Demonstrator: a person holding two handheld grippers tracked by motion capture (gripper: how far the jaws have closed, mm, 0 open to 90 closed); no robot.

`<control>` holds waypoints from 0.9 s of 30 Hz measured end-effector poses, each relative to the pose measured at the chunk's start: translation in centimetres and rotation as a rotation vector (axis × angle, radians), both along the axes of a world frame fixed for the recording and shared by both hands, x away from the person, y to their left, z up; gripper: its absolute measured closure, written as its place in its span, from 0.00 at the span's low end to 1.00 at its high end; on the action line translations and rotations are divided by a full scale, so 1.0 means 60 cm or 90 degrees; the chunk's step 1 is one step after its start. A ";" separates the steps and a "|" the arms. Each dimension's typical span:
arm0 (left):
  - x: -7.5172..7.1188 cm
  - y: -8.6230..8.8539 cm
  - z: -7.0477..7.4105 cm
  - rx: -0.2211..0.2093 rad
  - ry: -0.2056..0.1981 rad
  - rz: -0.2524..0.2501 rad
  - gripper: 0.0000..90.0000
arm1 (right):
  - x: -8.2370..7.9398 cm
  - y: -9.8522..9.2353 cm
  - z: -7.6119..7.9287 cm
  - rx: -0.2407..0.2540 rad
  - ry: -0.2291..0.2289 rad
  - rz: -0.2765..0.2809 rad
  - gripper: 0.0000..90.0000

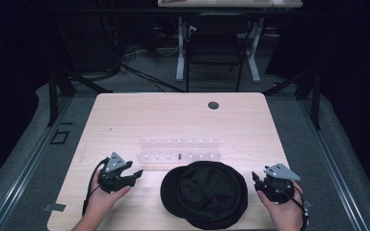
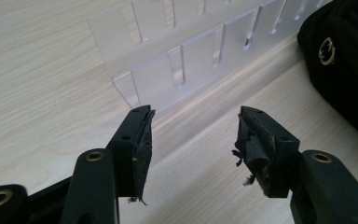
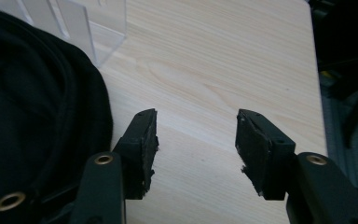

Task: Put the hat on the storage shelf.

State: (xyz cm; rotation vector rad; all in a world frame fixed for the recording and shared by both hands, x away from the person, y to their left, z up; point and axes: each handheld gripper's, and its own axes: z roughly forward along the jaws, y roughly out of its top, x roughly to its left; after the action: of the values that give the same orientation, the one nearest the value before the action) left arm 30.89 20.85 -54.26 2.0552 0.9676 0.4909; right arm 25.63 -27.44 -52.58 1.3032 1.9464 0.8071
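At the near edge of the pale wood-grain table (image 1: 125, 120), a person's two hands come in from below, each with a hand-held gripper. The left hand-held gripper (image 1: 134, 174) rests low over the table with its jaws spread wide and nothing between them; the right hand-held gripper (image 1: 255, 179) is likewise spread and empty. Between them lies a black cap (image 1: 204, 192), close to the front edge, touched by neither. In the left gripper view a small metal eyelet shows on the cap's fabric. Just beyond the cap stands a clear slotted acrylic rack (image 1: 179, 150) of two rows, with one small dark piece in its front row. Farther back, a round dark grommet (image 1: 213, 105) sits in the table near its far edge. Behind the table, grey carpeted floor (image 1: 38, 144), black frame struts, trailing cables, a dark chair (image 1: 215, 48) and the white legs of another desk (image 1: 179, 48) stand in a dim room.
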 end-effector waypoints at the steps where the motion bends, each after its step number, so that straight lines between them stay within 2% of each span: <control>1: -0.002 -0.001 0.001 -0.006 -0.001 0.003 0.50 | 0.000 0.001 0.000 -0.017 0.002 -0.001 0.53; 2: -0.002 -0.001 0.001 -0.011 -0.008 0.003 0.50 | 0.001 0.004 -0.002 -0.014 0.014 -0.003 0.53; 4: -0.003 -0.003 0.003 -0.021 -0.004 0.000 0.50 | 0.002 0.003 -0.002 0.009 0.019 -0.005 0.54; 5: -0.004 -0.004 0.004 -0.019 -0.005 -0.004 0.50 | 0.001 0.002 0.000 0.022 0.024 -0.006 0.55; 6: -0.005 -0.005 0.005 -0.013 -0.005 -0.001 0.50 | 0.001 0.001 0.002 0.023 0.027 -0.007 0.55; 8: -0.007 -0.009 0.006 -0.007 -0.014 0.004 0.51 | -0.001 0.001 0.004 0.035 0.030 0.007 0.60; 9: -0.008 -0.010 0.006 -0.016 -0.013 -0.004 0.52 | -0.001 0.001 0.004 0.047 0.033 0.011 0.61; 10: -0.008 -0.010 0.007 -0.017 -0.008 -0.013 0.57 | -0.001 0.001 0.005 0.055 0.040 0.012 0.61; 13: -0.010 -0.015 0.006 -0.013 0.004 -0.016 0.60 | -0.003 0.002 0.008 0.078 0.057 0.024 0.64; 19: -0.015 -0.020 0.012 -0.027 0.015 -0.025 0.61 | -0.005 0.006 0.032 0.120 0.086 0.029 0.66; 21: -0.016 -0.021 0.014 -0.038 0.016 -0.032 0.61 | -0.008 0.008 0.042 0.124 0.083 0.025 0.66; 24: -0.016 -0.022 0.015 -0.041 0.016 -0.041 0.61 | -0.014 0.009 0.053 0.132 0.093 0.019 0.64; 26: -0.016 -0.023 0.015 -0.038 0.016 -0.038 0.61 | -0.018 0.011 0.061 0.157 0.110 0.016 0.66; 27: -0.016 -0.023 0.015 -0.038 0.016 -0.038 0.61 | -0.018 0.011 0.061 0.157 0.110 0.016 0.66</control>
State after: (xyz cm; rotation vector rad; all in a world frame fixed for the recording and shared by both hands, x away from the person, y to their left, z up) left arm 29.91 19.45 -53.37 2.0351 0.9216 0.4005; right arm 24.57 -26.76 -48.94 1.5396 2.0499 1.0016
